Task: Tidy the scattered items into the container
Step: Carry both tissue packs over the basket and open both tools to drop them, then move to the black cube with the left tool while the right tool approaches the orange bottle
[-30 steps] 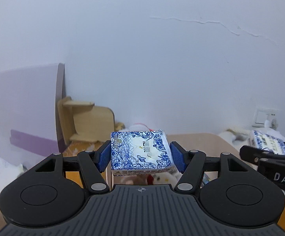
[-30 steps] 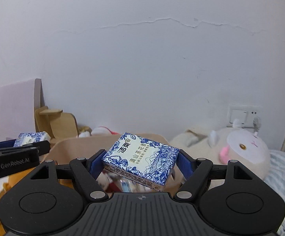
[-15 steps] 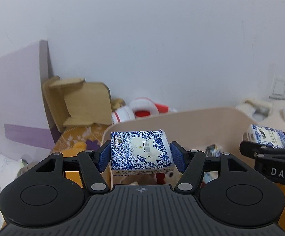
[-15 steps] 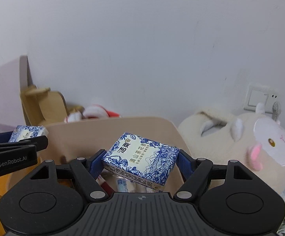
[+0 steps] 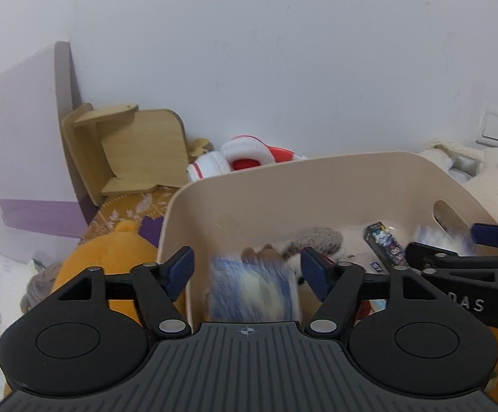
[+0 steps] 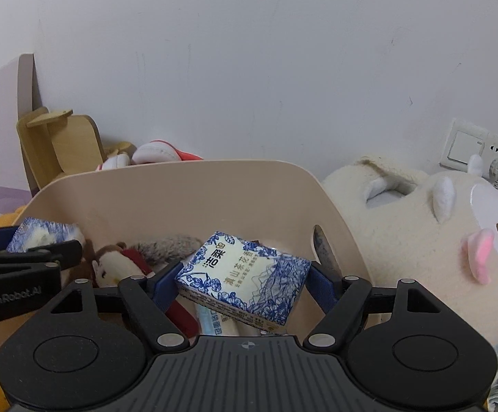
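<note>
Two tissue packs are in play, and we take them from left to right. Our left gripper (image 5: 247,271) hangs over the beige container (image 5: 283,185) with its blue pads spread apart and touching nothing; between them the left tissue pack (image 5: 253,286) shows only as a blurred blue-and-white smear, which we read as a pack dropping free toward the bin's inside, though the blur hides where exactly it sits. Beyond the bin's left wall lie an orange plush toy (image 5: 111,257), a wooden stand (image 5: 135,151) and red-and-white headphones (image 5: 245,152), all outside it. Inside, we see a small monkey plush (image 6: 111,264) and a grey furry toy (image 6: 170,243) on the floor of the bin. Farther right, our right gripper (image 6: 240,283) is clamped on the right tissue pack (image 6: 245,278), which sits tilted between the pads above the bin's right half, near the handle slot (image 6: 322,250). A cream plush cow (image 6: 420,226) rests just outside the right wall. We judge the step to be the drop-off: one pack released, one still to go. The next move calls for spreading the right pads while the pack is inside the rim, so it falls clear of the wall.
</note>
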### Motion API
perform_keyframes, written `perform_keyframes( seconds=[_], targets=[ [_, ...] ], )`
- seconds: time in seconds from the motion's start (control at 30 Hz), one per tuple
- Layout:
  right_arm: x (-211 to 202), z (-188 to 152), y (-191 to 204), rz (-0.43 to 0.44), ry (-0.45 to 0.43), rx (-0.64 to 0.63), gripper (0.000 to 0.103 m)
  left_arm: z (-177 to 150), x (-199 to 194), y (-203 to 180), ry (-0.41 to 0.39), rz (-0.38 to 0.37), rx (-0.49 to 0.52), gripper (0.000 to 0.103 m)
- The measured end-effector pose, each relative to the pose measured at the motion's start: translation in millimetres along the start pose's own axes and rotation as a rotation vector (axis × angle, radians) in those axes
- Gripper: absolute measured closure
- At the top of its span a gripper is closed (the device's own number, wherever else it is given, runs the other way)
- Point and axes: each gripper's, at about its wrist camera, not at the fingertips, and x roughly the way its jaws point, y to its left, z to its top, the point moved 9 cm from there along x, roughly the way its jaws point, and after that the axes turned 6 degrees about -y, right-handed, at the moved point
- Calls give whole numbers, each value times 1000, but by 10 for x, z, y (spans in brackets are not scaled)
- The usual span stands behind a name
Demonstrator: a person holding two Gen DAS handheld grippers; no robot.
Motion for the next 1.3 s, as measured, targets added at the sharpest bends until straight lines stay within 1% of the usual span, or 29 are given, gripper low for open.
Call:
perform_keyframes(
  seconds=[0.13,0.37,0.57,0.7,0.8,0.97,1.17,1.23,1.3],
  targets=[
    [-129,29,-63,5,-41,33,13,57,-137,27,-30,-18,-35,19],
    [-555,76,-170,-4,-113,63,10,44,-478,-17,-73,-40,-29,18],
    [-1080,26,-190,-21,-185,46,2,-140,-789,-86,-75,-71,-20,18],
    [-1424,-115,-220,-45,-224,36,0,-323,-1005,-158,-82,-96,-7,17],
    [-1594,-302,-241,-61,-223,32,0,-472,-1138,-225,-86,-117,0,17],
    [-1766,-674,-280,-117,-204,-3,0,-745,-1263,-340,-78,-157,18,17],
    [-1840,-1141,-378,-115,-140,51,0,-1090,-1293,-439,-40,-205,39,17],
    [-1828,-1278,-407,-122,-110,54,0,-1189,-1274,-469,-26,-207,58,17],
    [-1803,-1388,-422,-128,-86,57,0,-1266,-1244,-481,-21,-188,83,17]
  ],
)
